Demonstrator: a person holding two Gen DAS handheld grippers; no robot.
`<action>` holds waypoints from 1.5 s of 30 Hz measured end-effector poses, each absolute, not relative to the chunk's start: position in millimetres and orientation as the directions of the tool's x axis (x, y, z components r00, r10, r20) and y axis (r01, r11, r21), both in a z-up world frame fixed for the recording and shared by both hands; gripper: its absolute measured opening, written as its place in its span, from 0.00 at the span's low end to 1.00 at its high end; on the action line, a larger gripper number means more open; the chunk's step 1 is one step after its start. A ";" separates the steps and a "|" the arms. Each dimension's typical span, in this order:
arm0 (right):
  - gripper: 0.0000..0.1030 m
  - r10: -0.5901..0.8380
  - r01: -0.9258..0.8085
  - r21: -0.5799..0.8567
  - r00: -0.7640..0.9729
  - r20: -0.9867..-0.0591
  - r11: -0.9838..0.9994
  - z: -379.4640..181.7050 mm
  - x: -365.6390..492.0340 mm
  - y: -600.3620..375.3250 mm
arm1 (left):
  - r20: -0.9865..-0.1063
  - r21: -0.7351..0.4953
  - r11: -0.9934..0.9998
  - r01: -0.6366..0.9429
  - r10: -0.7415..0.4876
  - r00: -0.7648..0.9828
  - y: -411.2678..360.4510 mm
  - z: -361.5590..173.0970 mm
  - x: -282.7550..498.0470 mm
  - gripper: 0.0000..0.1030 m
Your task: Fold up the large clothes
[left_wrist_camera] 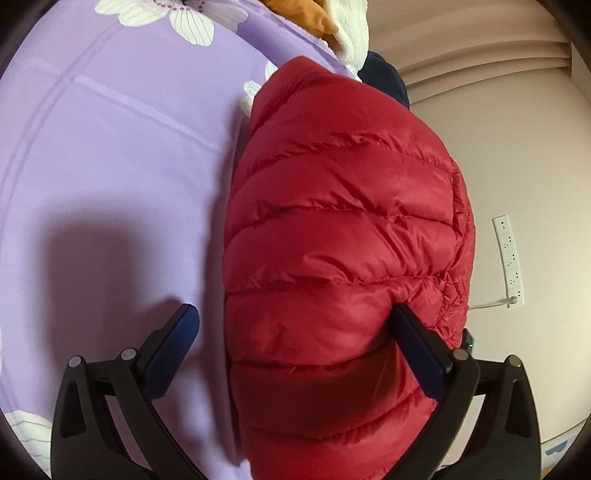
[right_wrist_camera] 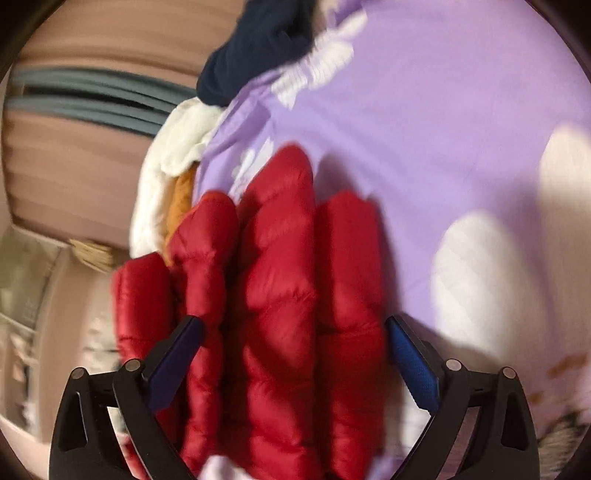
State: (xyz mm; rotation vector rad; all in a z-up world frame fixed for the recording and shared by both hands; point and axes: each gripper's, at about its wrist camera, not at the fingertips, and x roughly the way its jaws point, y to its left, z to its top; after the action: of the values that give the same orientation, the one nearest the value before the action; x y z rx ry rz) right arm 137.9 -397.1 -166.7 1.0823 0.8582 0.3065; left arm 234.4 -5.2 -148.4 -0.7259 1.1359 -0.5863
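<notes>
A red quilted puffer jacket (left_wrist_camera: 343, 236) of shiny padded fabric lies on a lilac bedsheet printed with white flowers (left_wrist_camera: 110, 155), which covers a bed. In the left wrist view the jacket forms a long bulging mound of stitched ribs along the sheet's edge, with a pale pink wall (left_wrist_camera: 517, 147) beyond it.

The left tool (left_wrist_camera: 295, 325) stands with its jaws spread wide. One black finger with a dark blue pad (left_wrist_camera: 173, 354) sits over bare sheet just beside the jacket; the other finger (left_wrist_camera: 421, 354) lies against the jacket's far flank, where the fabric dents slightly around it. The pads do not pinch the jacket: only its near portion lies between them.

The right tool (right_wrist_camera: 291, 339) is likewise wide open, in a blurred picture. The jacket's puffed ribs (right_wrist_camera: 280, 295) run up between its two blue-padded fingers, one pad (right_wrist_camera: 177, 362) over the jacket's left ribs and the other (right_wrist_camera: 413, 365) just beside the jacket's right edge, above the sheet. Whether either pad touches the fabric cannot be told through the blur.

Beyond the jacket's far end sits a heap of other clothes: a white fleecy garment (left_wrist_camera: 351, 33), an orange-brown piece (left_wrist_camera: 303, 14) and a dark navy garment (right_wrist_camera: 255, 48), all near the sheet's edge. A white power strip (left_wrist_camera: 511, 258) is fixed on the wall beside the jacket.
</notes>
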 end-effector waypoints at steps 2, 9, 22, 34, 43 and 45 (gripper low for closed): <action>1.00 0.620 0.143 0.893 0.673 -0.404 0.427 -165.7 134.5 -394.3 | -0.593 -0.765 0.640 0.073 -0.744 0.309 -14.0 -147.1 236.4 1.00; 1.00 0.586 0.143 0.808 0.618 -0.524 0.572 -149.0 142.2 -370.6 | -0.646 -0.694 0.700 0.167 -0.709 0.283 -55.1 -140.5 240.0 1.00; 0.50 0.555 0.021 0.686 0.571 -0.605 0.727 -147.5 146.4 -345.7 | -0.690 -0.622 0.743 0.245 -0.669 0.276 -74.8 -130.1 229.9 0.97; 0.35 0.641 -0.172 0.708 0.604 -0.473 0.685 -108.9 135.5 -320.1 | -0.640 -0.632 0.728 0.266 -0.684 0.351 -52.8 -105.8 209.4 0.86; 0.35 0.704 -0.289 0.699 0.571 -0.423 0.655 -82.1 169.1 -268.8 | -0.620 -0.621 0.751 0.223 -0.645 0.446 4.3 -84.5 194.1 0.86; 0.35 0.717 -0.307 0.698 0.558 -0.419 0.647 -80.9 177.9 -255.5 | -0.624 -0.616 0.761 0.203 -0.629 0.463 18.6 -83.6 191.6 0.86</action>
State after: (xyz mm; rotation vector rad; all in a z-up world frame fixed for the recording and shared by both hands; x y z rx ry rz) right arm 177.9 -255.5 -80.9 0.6089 0.7553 0.6494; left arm 191.6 18.6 -83.6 -0.5016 0.9617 -0.5382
